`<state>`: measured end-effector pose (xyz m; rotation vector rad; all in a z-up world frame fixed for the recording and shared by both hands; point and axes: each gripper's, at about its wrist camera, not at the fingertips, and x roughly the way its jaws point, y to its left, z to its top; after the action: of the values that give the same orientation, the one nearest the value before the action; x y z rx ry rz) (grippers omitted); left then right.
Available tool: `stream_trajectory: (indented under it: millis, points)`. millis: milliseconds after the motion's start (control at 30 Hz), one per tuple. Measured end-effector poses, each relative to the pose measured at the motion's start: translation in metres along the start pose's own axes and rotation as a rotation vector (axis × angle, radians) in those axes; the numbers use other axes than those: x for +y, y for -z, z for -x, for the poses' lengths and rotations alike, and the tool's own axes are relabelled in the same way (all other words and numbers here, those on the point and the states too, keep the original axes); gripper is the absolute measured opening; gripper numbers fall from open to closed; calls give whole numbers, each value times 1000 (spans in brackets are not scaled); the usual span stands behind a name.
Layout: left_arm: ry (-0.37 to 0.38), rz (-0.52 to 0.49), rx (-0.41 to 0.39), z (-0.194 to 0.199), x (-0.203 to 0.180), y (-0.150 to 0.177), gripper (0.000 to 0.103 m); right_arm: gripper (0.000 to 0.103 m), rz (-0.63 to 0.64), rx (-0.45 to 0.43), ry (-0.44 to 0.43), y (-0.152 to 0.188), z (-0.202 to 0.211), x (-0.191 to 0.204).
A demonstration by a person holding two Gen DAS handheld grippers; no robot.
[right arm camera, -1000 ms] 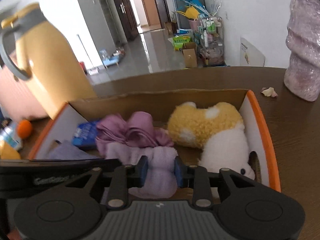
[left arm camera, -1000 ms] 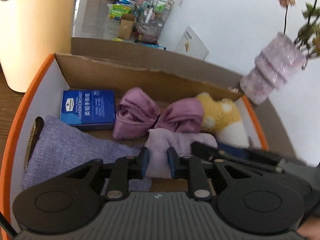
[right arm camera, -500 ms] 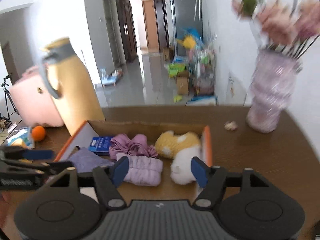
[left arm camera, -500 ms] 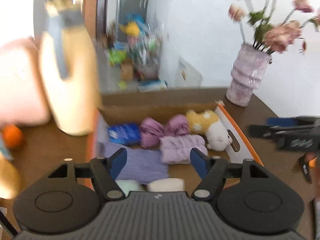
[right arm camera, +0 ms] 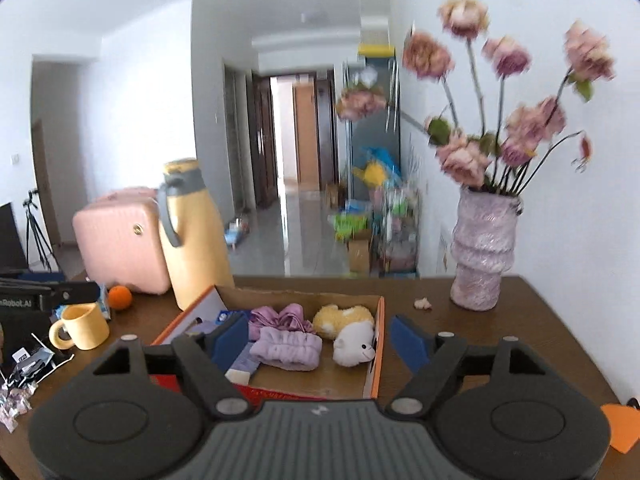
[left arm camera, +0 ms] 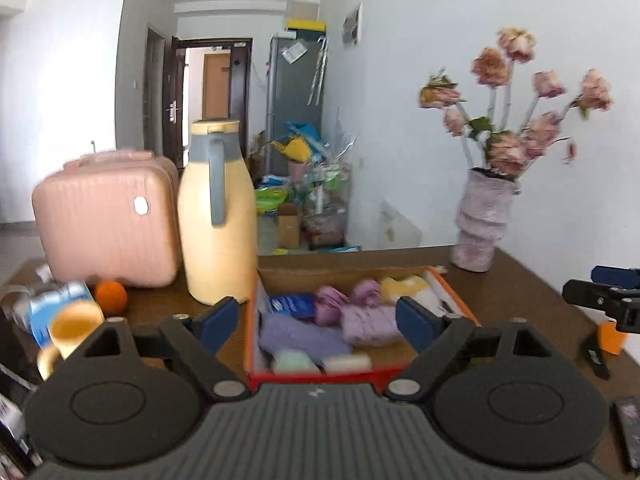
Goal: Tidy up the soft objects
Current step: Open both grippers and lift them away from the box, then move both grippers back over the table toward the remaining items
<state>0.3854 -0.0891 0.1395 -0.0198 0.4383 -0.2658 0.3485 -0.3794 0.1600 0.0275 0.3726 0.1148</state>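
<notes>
Brown wood makes up the bench [right arm camera: 500, 344], and at the left of the right wrist view a yellow mug [right arm camera: 82, 326] stands on it beside an orange [right arm camera: 120, 297], with a pink case [right arm camera: 120, 240] and a tall yellow jug [right arm camera: 196, 236] behind. In the lower middle lies an orange-rimmed cardboard box [right arm camera: 380, 344] holding the soft things: a blue tissue pack [left arm camera: 292, 304] and a lavender pouch [left arm camera: 296, 334] at its left, a purple scrunchie [right arm camera: 280, 316] toward the back, a folded lilac cloth [right arm camera: 290, 348] in front of that, and a yellow and white plush toy [right arm camera: 348, 332] at its right end. Two pale blocks [left arm camera: 320, 362] at the box's near edge are too blurred to name, perhaps sponges. Right of the box a pink vase [right arm camera: 482, 256] of faded flowers stands on the bench. The left tool [left arm camera: 320, 322] hangs above the near end of the box with its fingers wide apart and nothing between them; the right tool [right arm camera: 320, 338] is likewise spread and holds nothing.
</notes>
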Motion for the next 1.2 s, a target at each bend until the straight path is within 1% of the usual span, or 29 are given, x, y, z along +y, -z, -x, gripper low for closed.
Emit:
stream_trajectory:
  millis: [67,133,200,267,333,400,467,533,567,633,733,833,933,1000,1100,1133,1200]
  points:
    - [21,-1,4,21,0,34,89,80,19,-62,-4,34,26,9]
    - [6,-7,-41,43,-4,70,89,80,46,-88,-8,68,46,20]
    - [-8,2,-82,65,-6,100,89,81,75,-103,-28,106,65,31]
    - [-27,27,-119,86,-8,130,93,86,85,-113,-47,140,82,39]
    - [-41,42,-110,102,-13,159,93,88,81,-127,-76,171,99,44]
    - [-55,34,-86,115,-19,183,95,88,41,-111,-100,199,113,46]
    - [-64,-4,-61,124,-25,202,95,88,-6,-79,-143,221,123,44]
    - [-53,-48,-43,128,-33,214,95,88,-5,-55,-150,234,128,42]
    - [-52,-59,-40,128,-36,215,95,88,9,-53,-142,237,129,41]
    - [-52,-41,-36,125,-40,215,95,88,19,-60,-121,239,132,38]
    - [-49,-25,-23,117,-45,211,95,88,-53,-85,-123,239,136,22]
    - [-51,-31,-31,109,-53,212,95,88,-123,-99,-121,236,137,0]
    - [-51,-27,-41,99,-62,213,95,88,-108,-119,-73,232,140,-23]
    - [-69,-12,-51,91,-69,212,95,88,-64,-141,-26,224,144,-45]
    - [-91,11,-70,79,-76,208,97,88,8,-194,72,207,147,-94]
    - [-103,14,-72,73,-79,206,97,88,7,-206,98,200,145,-115]
    - [-133,26,-77,62,-84,199,97,88,-34,-199,118,188,136,-161]
